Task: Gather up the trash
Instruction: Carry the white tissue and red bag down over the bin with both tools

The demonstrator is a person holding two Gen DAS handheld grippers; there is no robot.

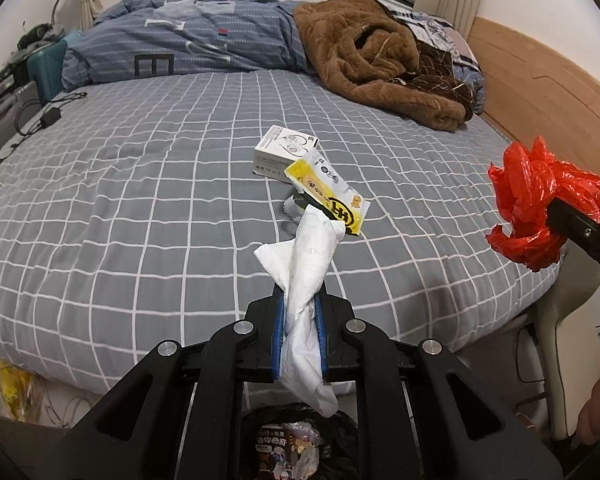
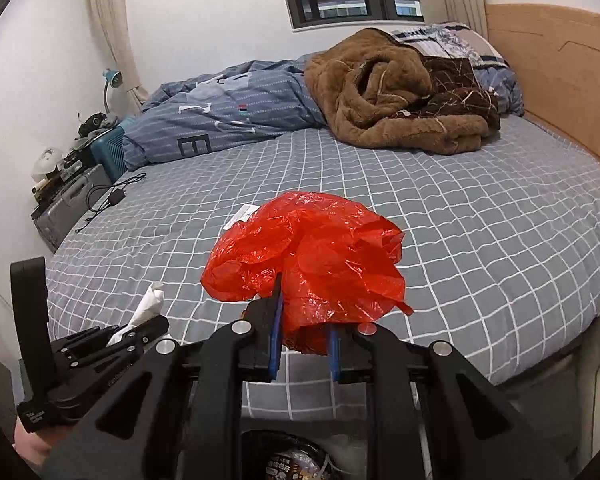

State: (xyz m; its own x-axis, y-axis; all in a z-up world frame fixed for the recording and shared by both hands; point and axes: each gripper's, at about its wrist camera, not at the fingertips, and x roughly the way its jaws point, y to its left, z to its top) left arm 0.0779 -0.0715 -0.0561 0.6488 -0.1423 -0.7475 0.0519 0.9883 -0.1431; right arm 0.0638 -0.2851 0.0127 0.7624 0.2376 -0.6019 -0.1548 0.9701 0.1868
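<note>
the bed with its grey sheet of white squares fills both views, and on its far side lie a blue duvet and a brown fleece blanket. your right gripper holds its blue pads a little apart, pinched on a crumpled red plastic bag which swells out above them; in the left wrist view the same bag shows at the right edge, above the corner of the bed. your left gripper has its pads pressed close on a twisted white tissue, which sticks out beyond the tips and also hangs down behind the pads. below both grippers you see the black-lined trash bin, with some wrappers already inside. on the sheet remain a small white box with a drawing of earphones, and touching it a yellow and white snack wrapper with large black characters; the small print i cannot read. a black cable with adapter lies near the left edge of the bed.
</note>
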